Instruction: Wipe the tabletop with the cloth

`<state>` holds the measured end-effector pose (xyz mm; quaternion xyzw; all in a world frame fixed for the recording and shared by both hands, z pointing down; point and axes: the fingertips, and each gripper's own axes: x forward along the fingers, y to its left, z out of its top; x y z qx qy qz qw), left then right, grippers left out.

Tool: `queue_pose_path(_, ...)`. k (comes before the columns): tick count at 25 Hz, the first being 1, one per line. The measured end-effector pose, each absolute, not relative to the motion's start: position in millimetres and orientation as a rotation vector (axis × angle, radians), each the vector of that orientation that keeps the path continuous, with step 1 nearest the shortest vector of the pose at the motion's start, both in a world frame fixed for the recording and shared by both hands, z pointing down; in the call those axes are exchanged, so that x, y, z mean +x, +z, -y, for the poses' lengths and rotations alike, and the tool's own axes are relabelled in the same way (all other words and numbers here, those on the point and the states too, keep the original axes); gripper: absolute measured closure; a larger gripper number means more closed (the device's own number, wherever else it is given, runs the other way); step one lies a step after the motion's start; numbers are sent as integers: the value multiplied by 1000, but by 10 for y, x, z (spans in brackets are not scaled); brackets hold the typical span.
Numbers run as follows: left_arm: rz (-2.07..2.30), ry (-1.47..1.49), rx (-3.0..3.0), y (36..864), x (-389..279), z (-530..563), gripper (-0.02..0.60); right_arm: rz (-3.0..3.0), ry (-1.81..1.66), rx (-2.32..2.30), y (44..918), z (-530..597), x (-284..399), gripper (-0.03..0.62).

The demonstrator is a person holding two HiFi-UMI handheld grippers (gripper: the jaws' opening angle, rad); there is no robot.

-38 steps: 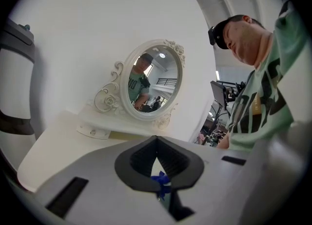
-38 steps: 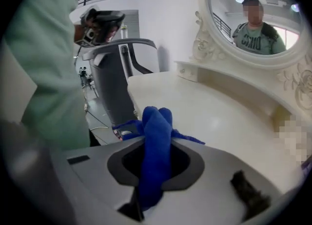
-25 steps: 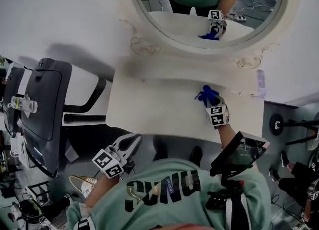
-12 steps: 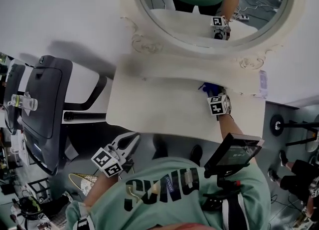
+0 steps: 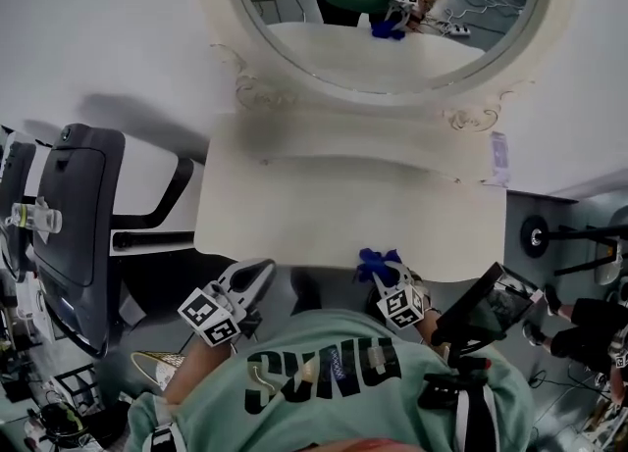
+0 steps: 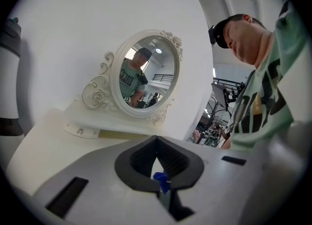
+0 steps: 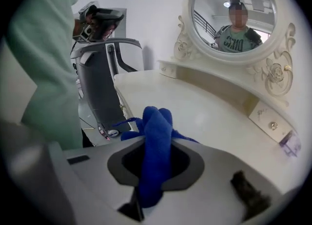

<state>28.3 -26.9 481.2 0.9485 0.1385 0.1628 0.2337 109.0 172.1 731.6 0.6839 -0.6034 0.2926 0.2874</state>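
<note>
Your right gripper (image 5: 385, 279), clamped on the blue cloth (image 5: 376, 262), has pulled back from the mirror (image 5: 392, 19) to the tabletop (image 5: 294, 215) edge, so 1 stroke looks finished.

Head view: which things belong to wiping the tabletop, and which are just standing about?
In use: blue cloth; right gripper, clamped on it; tabletop.
Standing by: oval mirror; dark chair; bottle; left gripper, shut, off the table.

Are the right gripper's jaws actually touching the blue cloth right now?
Touching. The right gripper view shows the right gripper with its jaws closed on the blue cloth, which bunches out between them.
</note>
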Motion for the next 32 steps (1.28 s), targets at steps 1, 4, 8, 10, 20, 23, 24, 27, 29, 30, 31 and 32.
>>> queue_pose_path(1,-391,449,2604,4809,305,234,575,1627,784,1820,7318,-1723,1083,533)
queue_pose_path(4,-414,455,2607,4789,333,147,574,1628,772,1854,7312,-1695,1332,532)
queue_pose_path(8,-400,472,2611,4792,306,165,575,1392,711,2104,7230,-1568,2574,531)
queue_pose_path(10,-391,478,2610,4795,285,177,575,1255,689,2203,7183,-1496,3227,531)
queue_pose_path(20,-374,497,2612,4812,253,230,574,911,751,2269,7344,-1460,4182,533)
queue_pose_path(23,-385,493,2607,4821,288,215,575,983,769,2210,7350,-1488,3920,533)
queue_pose_path(24,-395,489,2605,4820,315,191,575,1030,761,2177,7349,-1518,3736,533)
queue_pose_path(27,-437,476,2602,4799,415,118,575,1193,733,2067,7345,-1717,2962,533)
queue_pose_path(29,-453,473,2601,4789,467,91,575,1300,742,1996,7335,-1904,2361,533)
queue_pose_path(30,-458,472,2600,4788,490,81,574,1348,758,1966,7331,-1995,2079,533)
queue_pose_path(31,-462,472,2599,4788,516,68,575,1388,778,1943,7329,-2081,1837,533)
queue_pose_path(32,-468,471,2597,4788,545,48,575,1416,799,1926,7330,-2158,1648,533)
